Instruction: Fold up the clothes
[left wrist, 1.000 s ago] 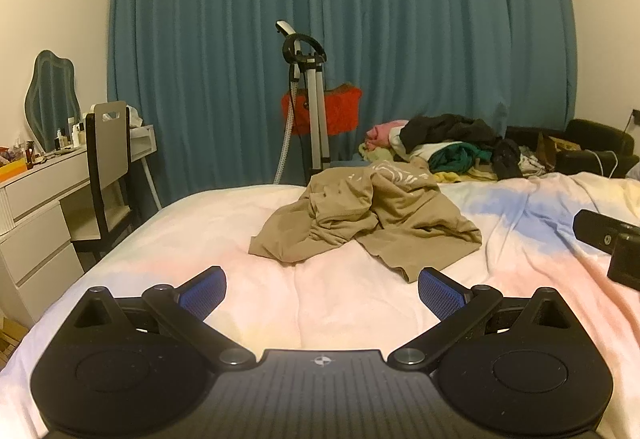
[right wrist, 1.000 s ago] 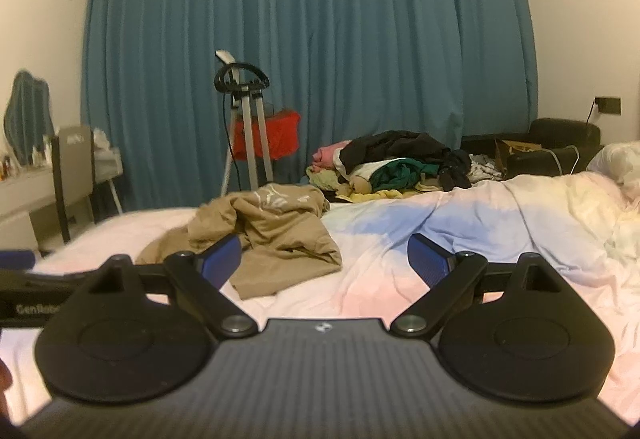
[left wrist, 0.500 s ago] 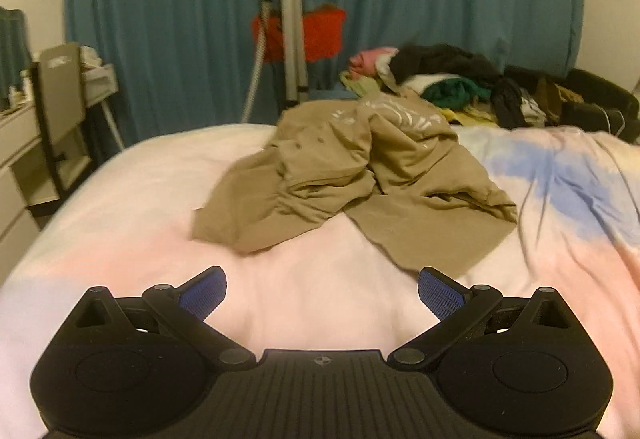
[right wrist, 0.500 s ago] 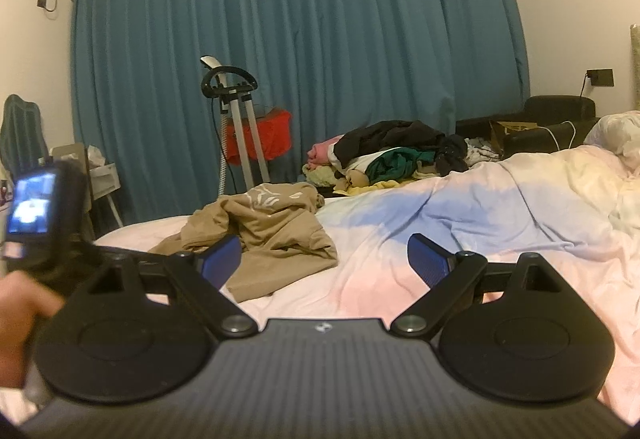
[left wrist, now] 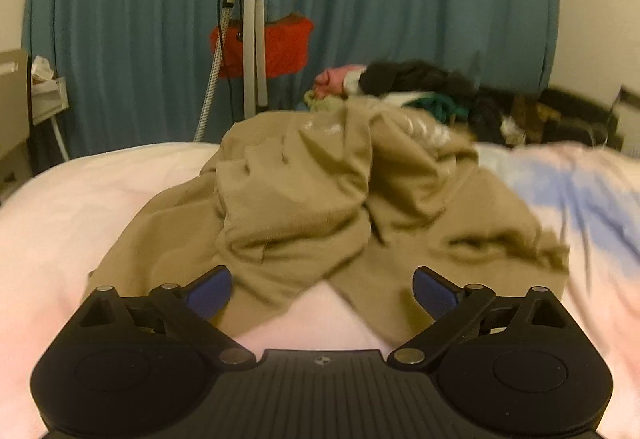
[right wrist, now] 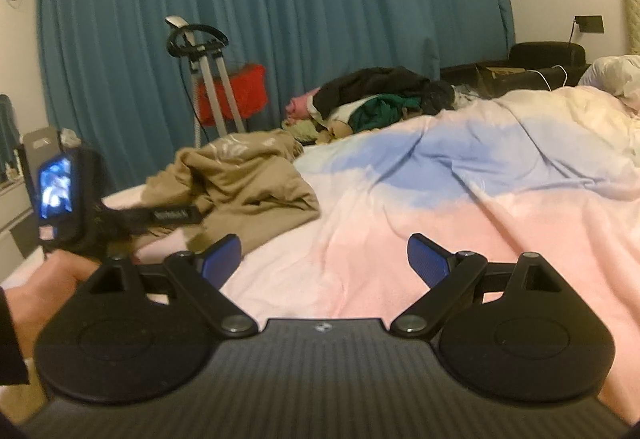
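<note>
A crumpled tan garment (left wrist: 320, 199) lies in a heap on the pink and blue bed cover (left wrist: 60, 223). My left gripper (left wrist: 322, 289) is open, its blue pads just over the garment's near edge, with nothing between them. In the right wrist view the same garment (right wrist: 240, 183) lies at the left, and my right gripper (right wrist: 324, 259) is open and empty over the bare cover (right wrist: 440, 199), to the right of the garment. The left gripper's body with its lit screen (right wrist: 56, 195) shows at the left edge, held by a hand.
A pile of mixed clothes (left wrist: 400, 87) lies at the far side of the bed, also in the right wrist view (right wrist: 372, 99). A garment steamer stand (left wrist: 248, 39) with a red item stands before the blue curtain. A chair and dresser are at the left.
My left gripper has moved forward to the tan garment, which now fills its view. My right gripper has shifted slightly; the left gripper now shows further into its view.
</note>
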Tool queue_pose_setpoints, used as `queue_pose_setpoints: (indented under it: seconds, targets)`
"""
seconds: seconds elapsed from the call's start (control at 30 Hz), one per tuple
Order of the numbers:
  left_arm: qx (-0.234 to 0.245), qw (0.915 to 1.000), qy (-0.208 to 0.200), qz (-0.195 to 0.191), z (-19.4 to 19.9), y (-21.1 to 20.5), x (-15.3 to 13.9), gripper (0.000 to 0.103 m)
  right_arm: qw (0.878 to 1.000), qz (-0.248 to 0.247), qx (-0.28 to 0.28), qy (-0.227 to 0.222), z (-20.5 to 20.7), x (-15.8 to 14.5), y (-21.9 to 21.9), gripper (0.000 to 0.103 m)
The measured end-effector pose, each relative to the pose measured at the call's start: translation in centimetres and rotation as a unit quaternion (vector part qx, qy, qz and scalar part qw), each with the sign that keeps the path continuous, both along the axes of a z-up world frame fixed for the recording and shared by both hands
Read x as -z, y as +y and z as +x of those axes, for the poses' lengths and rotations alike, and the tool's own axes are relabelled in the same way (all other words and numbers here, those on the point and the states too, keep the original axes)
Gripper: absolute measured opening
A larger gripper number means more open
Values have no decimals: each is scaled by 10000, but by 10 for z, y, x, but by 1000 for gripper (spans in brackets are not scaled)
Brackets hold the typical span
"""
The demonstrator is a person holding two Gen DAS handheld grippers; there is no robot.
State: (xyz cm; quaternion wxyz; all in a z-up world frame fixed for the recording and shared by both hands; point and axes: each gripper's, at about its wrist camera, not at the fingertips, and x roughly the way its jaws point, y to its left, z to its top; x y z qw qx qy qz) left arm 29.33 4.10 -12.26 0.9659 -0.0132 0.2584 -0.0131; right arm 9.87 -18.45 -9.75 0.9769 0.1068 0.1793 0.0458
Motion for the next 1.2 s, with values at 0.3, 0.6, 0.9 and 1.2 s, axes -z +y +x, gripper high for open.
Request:
queue_pose_setpoints:
  seconds: [0.3, 0.6, 0.9, 1.2]
  targets:
    - [-322, 9956, -348, -809, 21, 36, -6, 16, 9992, -219, -218, 248, 18, 21, 18, 91]
    - [127, 9876, -1447, -601, -71, 41, -87, 8, 9993, -330, -102, -115, 13, 12, 18, 91]
    - [522, 9692, -2174, -1033, -177, 24, -169, 7, 9969, -342, -200, -675, -22, -14, 17, 91]
    - [384, 9517, -2585, -1612, -279, 54, -185, 7, 9913, -519, -939, -761, -56, -27, 33, 91]
